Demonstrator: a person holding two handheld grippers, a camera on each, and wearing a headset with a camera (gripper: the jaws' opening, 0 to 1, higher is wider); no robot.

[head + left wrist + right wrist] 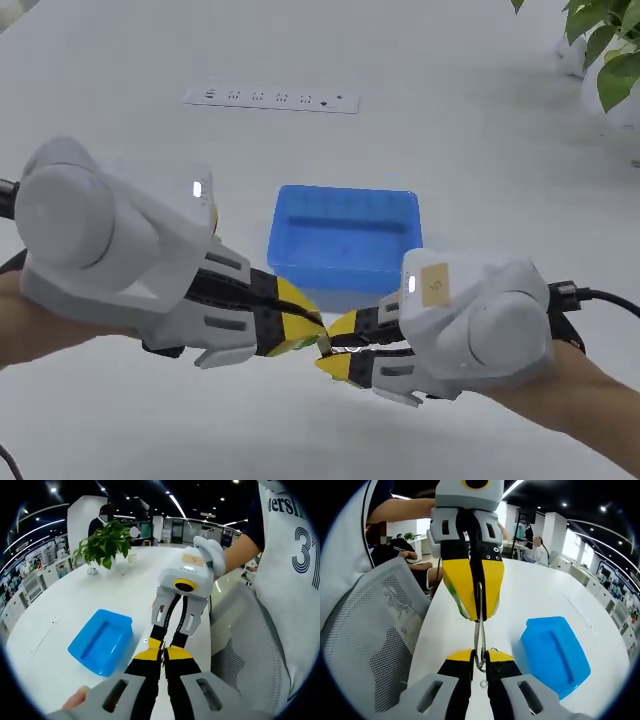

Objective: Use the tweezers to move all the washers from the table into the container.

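Note:
My left gripper (312, 335) and my right gripper (330, 356) meet tip to tip just in front of the blue container (345, 235). Thin metal tweezers (479, 630) run between them. In the right gripper view my right gripper (480, 661) is shut on the lower end and my left gripper (479, 615) is shut on the upper part. Two small washers (494, 650) (483, 684) lie on the white table beside the right jaws, left of the container (555, 655). In the left gripper view my left gripper (161, 656) faces the right gripper (164, 644), with the container (102, 640) to their left.
A white power strip (270, 98) lies at the far side of the table (480, 150). A potted plant (600, 45) stands at the back right. A mesh chair (380, 645) stands at the table's near edge.

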